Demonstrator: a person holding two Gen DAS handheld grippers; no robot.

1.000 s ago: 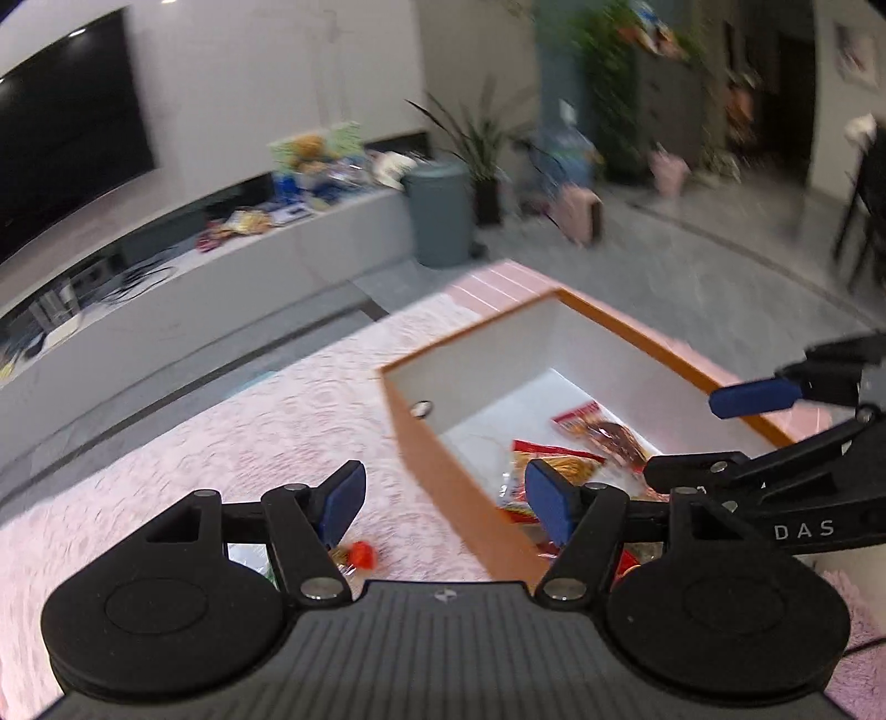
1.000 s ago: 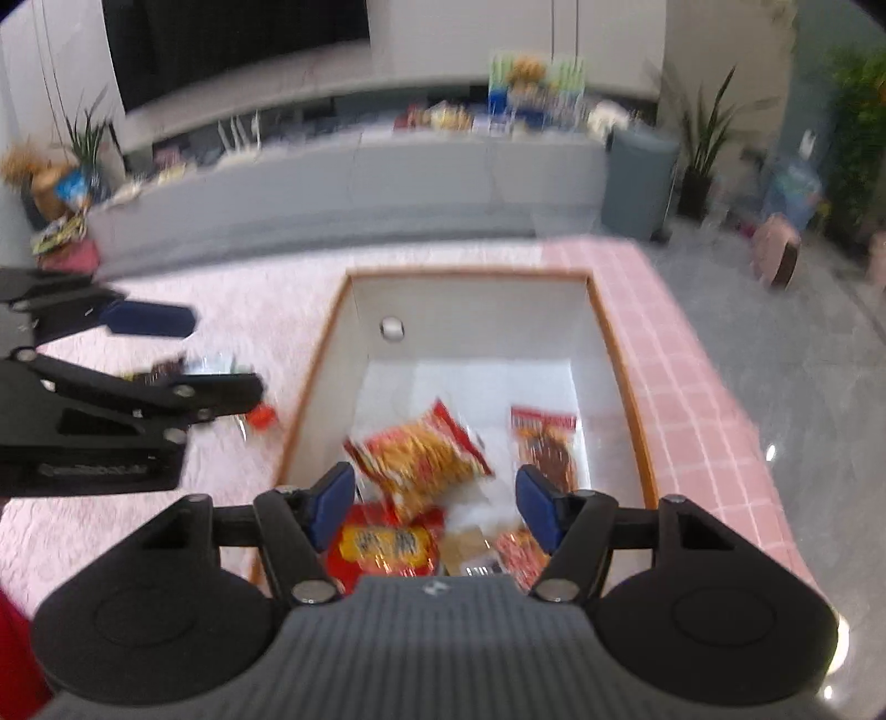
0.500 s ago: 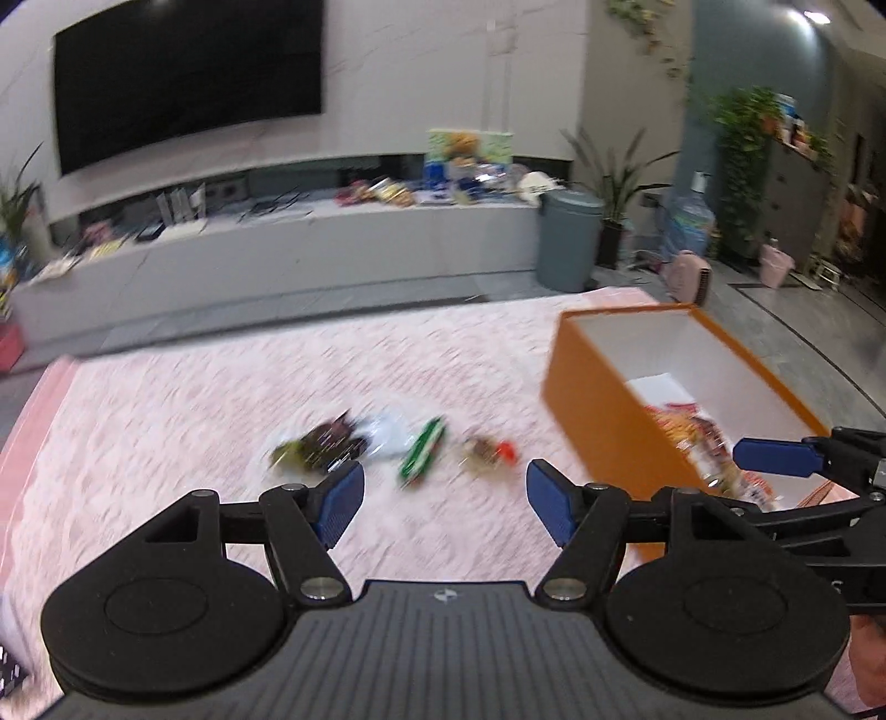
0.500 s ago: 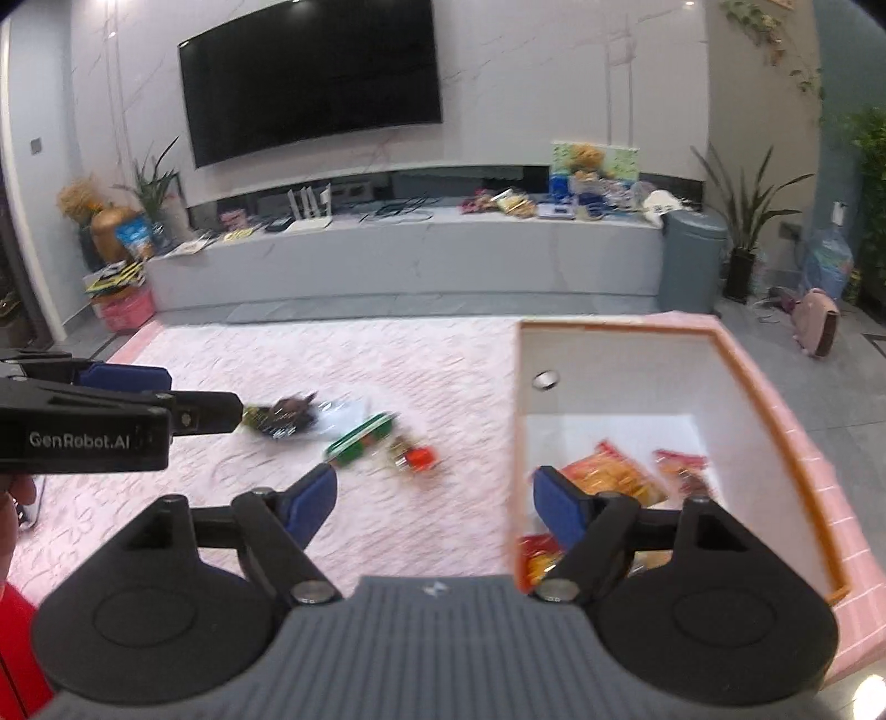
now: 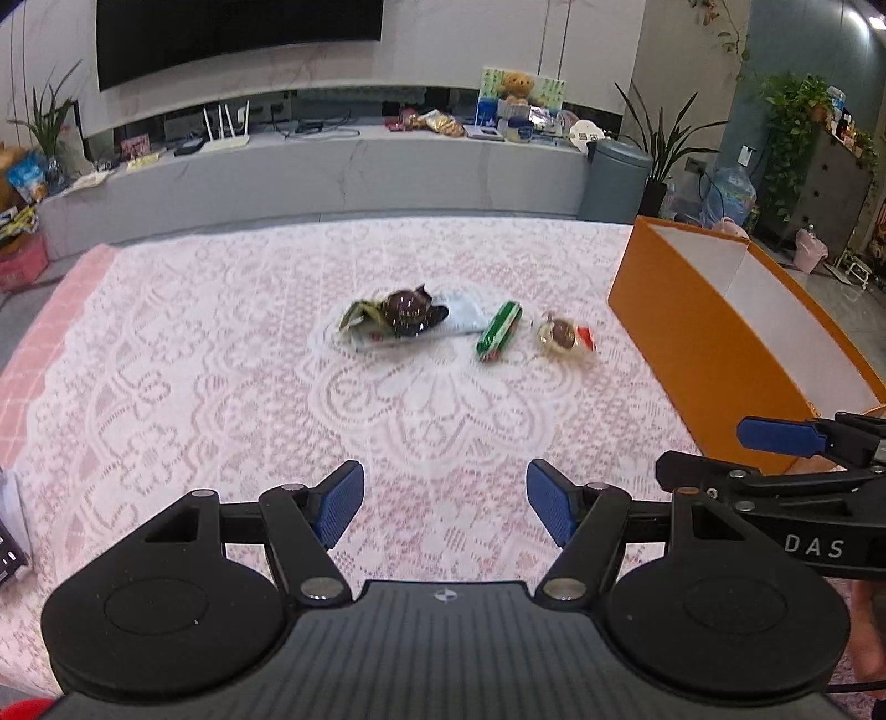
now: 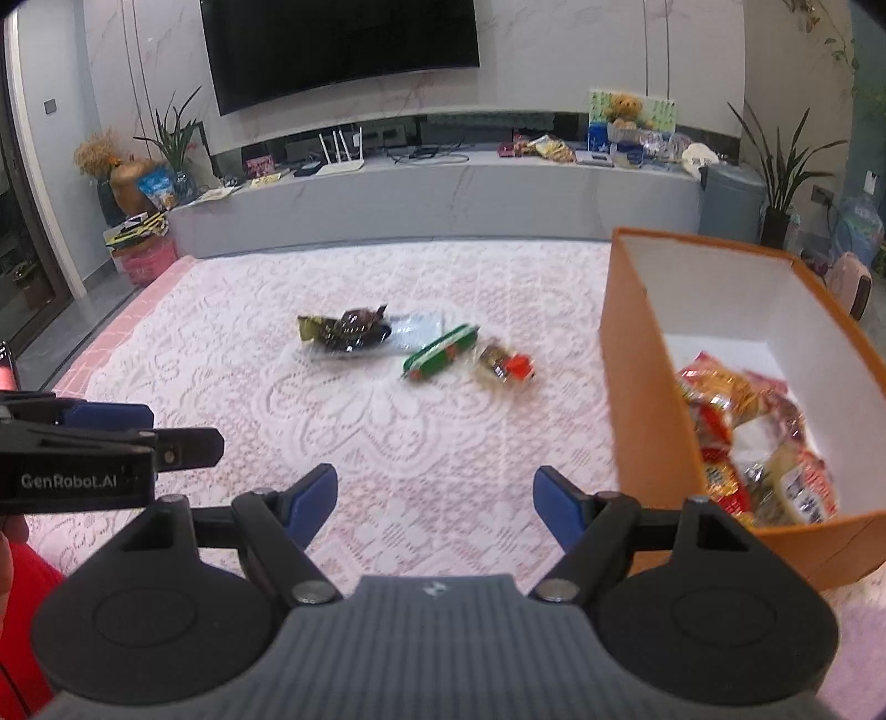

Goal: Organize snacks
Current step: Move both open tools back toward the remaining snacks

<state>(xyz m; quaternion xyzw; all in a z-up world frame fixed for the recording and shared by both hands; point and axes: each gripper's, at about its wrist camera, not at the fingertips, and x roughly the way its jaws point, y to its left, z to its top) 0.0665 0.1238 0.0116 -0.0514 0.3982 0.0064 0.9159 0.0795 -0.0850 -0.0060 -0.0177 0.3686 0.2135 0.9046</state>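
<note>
both grippers hang side by side above the lace tablecloth (image 5: 232, 354), and both are empty: the left gripper (image 5: 446, 504) has its blue pads spread wide with nothing between them, and the right gripper (image 6: 434, 501) is spread just as wide, also holding nothing. out in the middle of the cloth, well ahead of the fingertips, sits a short row of loose snacks. on the left of the row is a dark round snack in a crinkled wrapper (image 5: 404, 310), lying on top of a clear flat packet (image 5: 462, 321). just beside that is a green stick pack (image 5: 499, 331), angled on the cloth, and near its right end a small clear-wrapped sweet with a red tip (image 5: 565, 337). the same row shows from the right wrist, the green stick pack (image 6: 440, 351) in the centre with the sweet (image 6: 506, 363) just to its right. further right stands the orange box (image 6: 637, 387), white inside, upright on the table and apart from the loose row. down in its bottom there's a heap of red and yellow snack bags (image 6: 742, 443), a bit blurred, so i can't read them or count them. the right gripper's fingers are near the box's near corner, not touching it. behind the table runs a long grey tv bench (image 6: 443, 194) with a dark screen (image 6: 338, 44) on the wall above.
</note>
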